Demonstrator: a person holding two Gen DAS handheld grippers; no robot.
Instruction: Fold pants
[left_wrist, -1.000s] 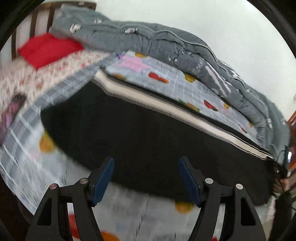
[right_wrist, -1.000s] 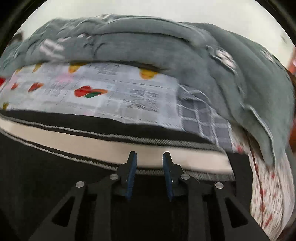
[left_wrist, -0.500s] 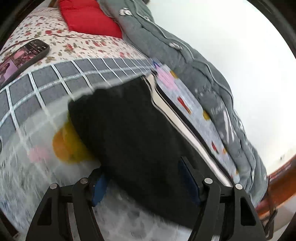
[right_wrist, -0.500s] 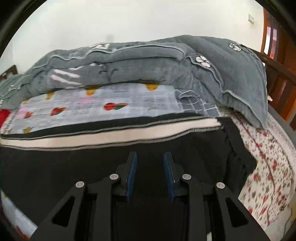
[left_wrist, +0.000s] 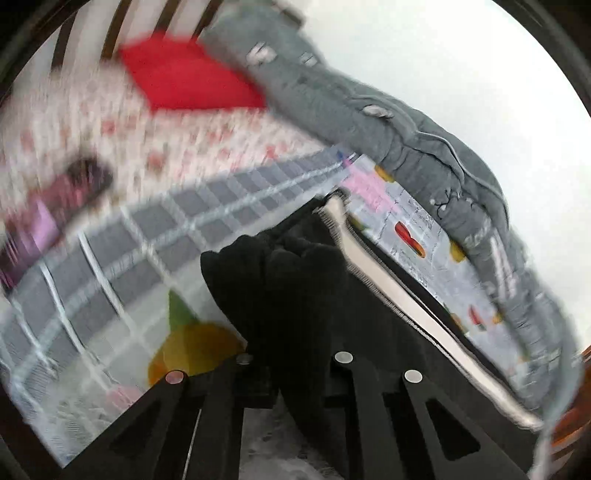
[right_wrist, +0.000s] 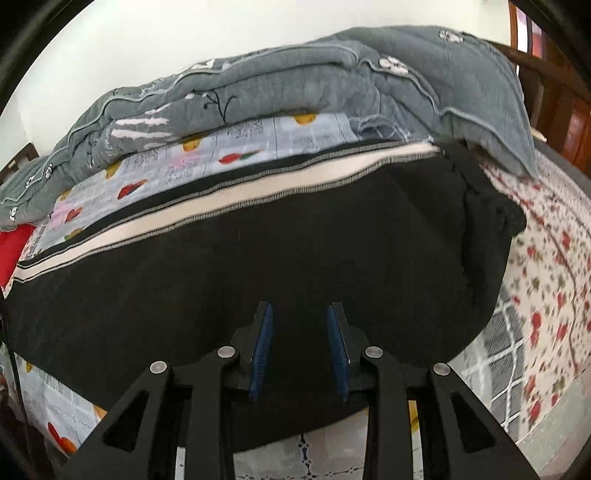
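Your black pants (right_wrist: 295, 251) lie spread across the bed (right_wrist: 546, 280), white stripe toward twelve o'clock below the grey quilt (right_wrist: 295, 85). Your left gripper (left_wrist: 291, 363) has its jaws clamped on a bunched pants end. Your right gripper (right_wrist: 300, 350) hovers above the fabric, jaws parted, holding nothing.

Bed (right_wrist: 546, 236), black pants (right_wrist: 295, 254), grey quilt (right_wrist: 295, 81), red pillow (left_wrist: 184, 74)
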